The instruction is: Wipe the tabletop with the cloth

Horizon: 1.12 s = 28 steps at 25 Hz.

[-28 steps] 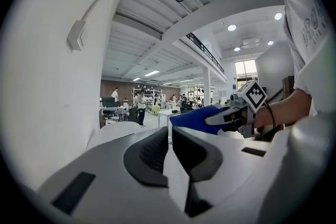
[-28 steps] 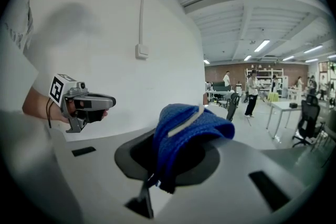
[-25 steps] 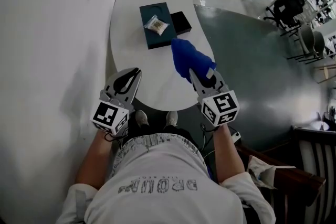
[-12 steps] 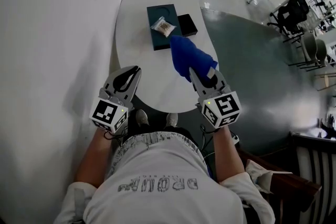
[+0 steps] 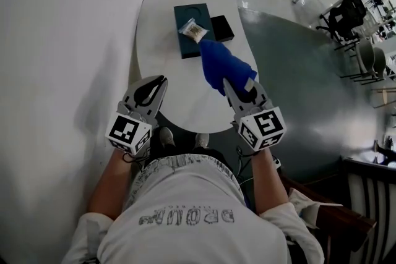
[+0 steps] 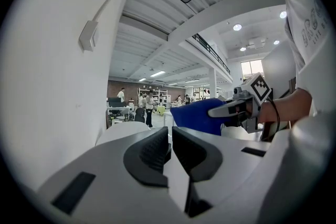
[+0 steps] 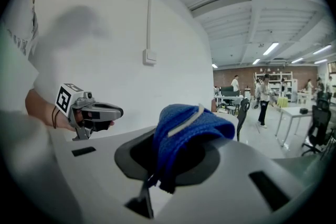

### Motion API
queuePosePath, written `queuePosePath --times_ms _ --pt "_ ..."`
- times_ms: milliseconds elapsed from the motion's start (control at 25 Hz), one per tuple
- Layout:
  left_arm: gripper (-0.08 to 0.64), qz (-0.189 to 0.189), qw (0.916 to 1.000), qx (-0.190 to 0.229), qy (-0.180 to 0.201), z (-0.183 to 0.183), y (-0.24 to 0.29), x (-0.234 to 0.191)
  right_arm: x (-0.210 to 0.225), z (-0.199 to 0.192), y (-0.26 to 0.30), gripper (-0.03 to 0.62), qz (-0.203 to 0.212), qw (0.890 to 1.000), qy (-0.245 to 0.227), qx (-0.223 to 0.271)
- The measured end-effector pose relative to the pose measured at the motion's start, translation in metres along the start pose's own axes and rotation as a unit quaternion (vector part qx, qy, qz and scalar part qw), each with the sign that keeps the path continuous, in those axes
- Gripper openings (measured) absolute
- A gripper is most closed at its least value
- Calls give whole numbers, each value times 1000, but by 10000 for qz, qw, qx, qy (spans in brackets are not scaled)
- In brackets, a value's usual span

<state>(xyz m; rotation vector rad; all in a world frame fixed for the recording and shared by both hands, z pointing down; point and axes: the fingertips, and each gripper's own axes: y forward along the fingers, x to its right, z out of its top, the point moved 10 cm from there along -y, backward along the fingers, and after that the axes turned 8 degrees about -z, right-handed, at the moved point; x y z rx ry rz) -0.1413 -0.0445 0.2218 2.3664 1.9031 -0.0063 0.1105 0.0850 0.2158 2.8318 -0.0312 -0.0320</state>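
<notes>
the blue cloth [image 5: 221,66] is sitting bunched up in the right gripper [image 5: 240,86], whose jaws are clamping down on its near end. in the right gripper view the fabric is bulging up and out from between the two jaws, with a pale strip running across the top fold. the rest of the cloth is sticking out toward the far side, over the right near part of the white oval tabletop [image 5: 176,93]. i can't tell whether it's actually touching the surface.

the far tip of the cloth is ending just near a dark teal box [image 5: 185,40] that's lying around the middle of the table. a small clear packet [image 5: 193,29] is resting on top of that box, and a little black box [image 5: 221,28] is sitting right beside it on the right.

the left gripper [image 5: 160,82] is hanging at the near left edge of the table, well apart from the cloth. its jaws are pressing together with nothing between them, only a thin slit showing in the left gripper view.

the person is standing at the near end in a white t-shirt [image 5: 185,213], with both shoes [image 5: 167,138] peeking out under the table edge. a white wall [image 5: 55,71] is running along the left, and dark floor [image 5: 297,83] is spreading off to the right.
</notes>
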Motion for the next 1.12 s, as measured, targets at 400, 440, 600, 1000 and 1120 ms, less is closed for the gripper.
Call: queuePosePath --times_ms 400,440,600,1000,1120 --pt "40 -32 10000 -61 -34 -3 6 1 1 -5 3 66 58 9999 -31 -129" --pt "40 -37 10000 -67 -38 -4 6 1 1 -6 4 66 62 9999 -31 -130" --pt "40 -35 9999 -94 -70 -6 8 0 4 -8 4 66 32 9998 6 -177" --pt "40 -2 9999 -118 -110 -10 11 -1 6 -15 8 66 71 9996 68 -268" --pt "40 -1 9999 -124 -95 -9 12 0 5 -15 9 66 86 9996 63 -265"
